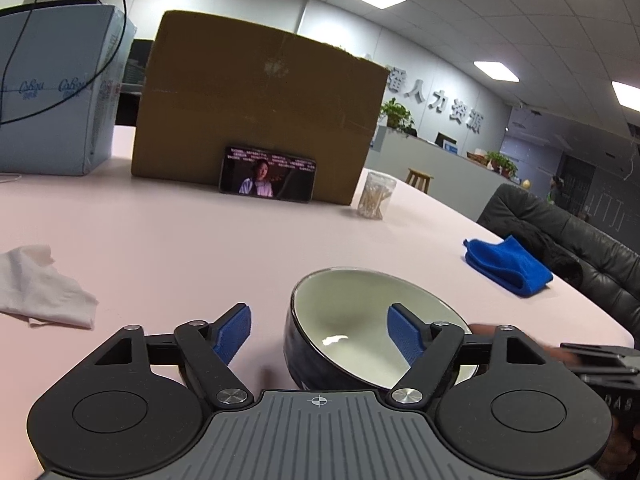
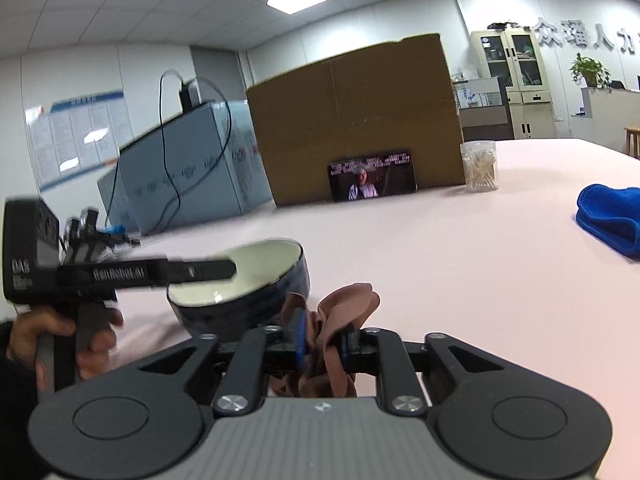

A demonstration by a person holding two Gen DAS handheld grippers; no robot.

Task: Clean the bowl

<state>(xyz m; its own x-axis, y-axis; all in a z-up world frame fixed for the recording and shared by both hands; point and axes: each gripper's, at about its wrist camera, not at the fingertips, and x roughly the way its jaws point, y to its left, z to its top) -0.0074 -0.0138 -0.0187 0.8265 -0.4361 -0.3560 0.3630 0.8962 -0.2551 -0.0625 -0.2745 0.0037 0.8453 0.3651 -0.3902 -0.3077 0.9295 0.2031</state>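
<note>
The left tongs (image 1: 320, 330) stand wide, their blue fingers (image 1: 234, 332) spread to either side of the near rim of the bowl (image 1: 360, 324); one finger sits over the pale inside, the other off to the bowl's left above the tabletop (image 1: 180, 240). Whether either finger touches the bowl cannot be told. The bowl, dark outside and cream inside, sits tilted on the pink tabletop just ahead of both tongs.

The right tongs (image 2: 324, 340) are narrow, clamped on a crumpled brown cloth (image 2: 340, 312) that bunches up between the fingers, just to the right of the bowl. In the right wrist view the left tongs reach across the bowl's rim, held by a hand (image 2: 60, 340).

To the left lies a white tissue (image 1: 44, 288); to the right, near the tabletop's edge, a folded blue towel (image 1: 508, 266). Farther back stand a clear jar of swabs (image 1: 376, 196), a phone (image 1: 267, 179) leaning on a brown carton (image 1: 260, 100), and a pale blue box (image 1: 56, 92) with a black cable.
</note>
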